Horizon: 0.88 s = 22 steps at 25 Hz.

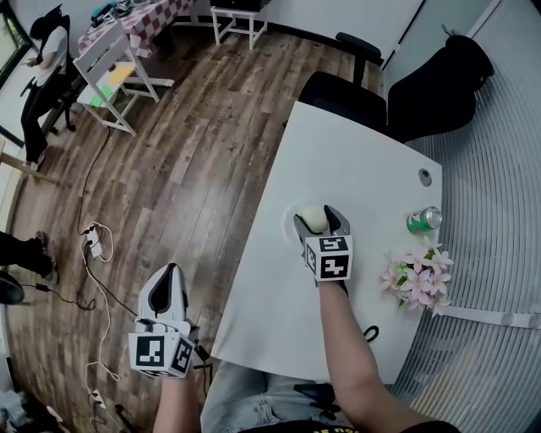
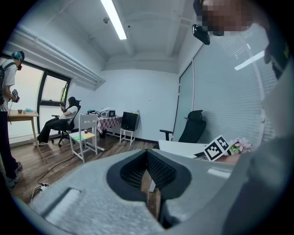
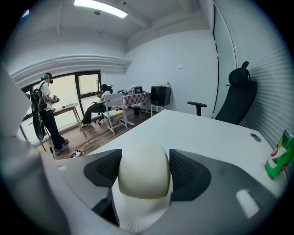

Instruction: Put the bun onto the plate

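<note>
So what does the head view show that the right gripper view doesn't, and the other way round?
Only the head view: the left tool, held over the wood floor beside the table, and the pink flowers. Only the right gripper view: the ceiling light and the windows. Both: the right tool shut on the bun, the green can, the black chair.

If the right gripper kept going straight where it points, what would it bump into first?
Nothing nearby: the right gripper, shut on the bun, faces bare table. The can sits off to the side. Depth beyond is unclear.
</note>
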Each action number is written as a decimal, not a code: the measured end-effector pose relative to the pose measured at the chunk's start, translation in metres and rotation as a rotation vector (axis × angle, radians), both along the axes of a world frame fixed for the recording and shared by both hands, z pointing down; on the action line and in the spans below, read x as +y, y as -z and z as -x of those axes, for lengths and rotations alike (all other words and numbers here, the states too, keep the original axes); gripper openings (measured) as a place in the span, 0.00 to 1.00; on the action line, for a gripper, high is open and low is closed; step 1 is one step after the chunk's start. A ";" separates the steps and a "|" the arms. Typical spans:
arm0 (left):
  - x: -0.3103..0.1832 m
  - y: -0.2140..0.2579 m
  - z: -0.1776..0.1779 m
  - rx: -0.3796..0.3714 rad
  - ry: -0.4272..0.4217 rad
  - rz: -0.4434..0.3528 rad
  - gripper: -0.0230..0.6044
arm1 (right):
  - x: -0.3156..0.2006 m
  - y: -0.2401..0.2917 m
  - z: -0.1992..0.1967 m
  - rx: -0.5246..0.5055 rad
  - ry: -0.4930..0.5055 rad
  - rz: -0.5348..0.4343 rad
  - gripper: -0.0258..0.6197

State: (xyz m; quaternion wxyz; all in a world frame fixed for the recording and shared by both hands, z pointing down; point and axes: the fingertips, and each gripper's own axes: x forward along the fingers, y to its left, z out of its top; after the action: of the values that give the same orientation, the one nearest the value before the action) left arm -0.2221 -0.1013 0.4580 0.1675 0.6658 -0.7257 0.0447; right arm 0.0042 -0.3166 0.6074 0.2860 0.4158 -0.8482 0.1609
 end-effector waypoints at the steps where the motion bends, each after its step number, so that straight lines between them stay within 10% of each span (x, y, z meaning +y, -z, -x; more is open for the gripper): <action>1: 0.000 -0.002 -0.001 0.000 -0.002 0.005 0.04 | 0.000 -0.003 0.000 0.002 0.000 0.003 0.55; 22: 0.001 -0.010 -0.008 0.004 -0.019 0.025 0.04 | 0.004 -0.023 0.005 0.183 0.087 0.010 0.56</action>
State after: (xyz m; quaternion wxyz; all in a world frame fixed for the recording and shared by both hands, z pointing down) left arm -0.2141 -0.1003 0.4678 0.1769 0.6705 -0.7185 0.0543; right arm -0.0009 -0.3125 0.6307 0.3710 0.3900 -0.8350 0.1142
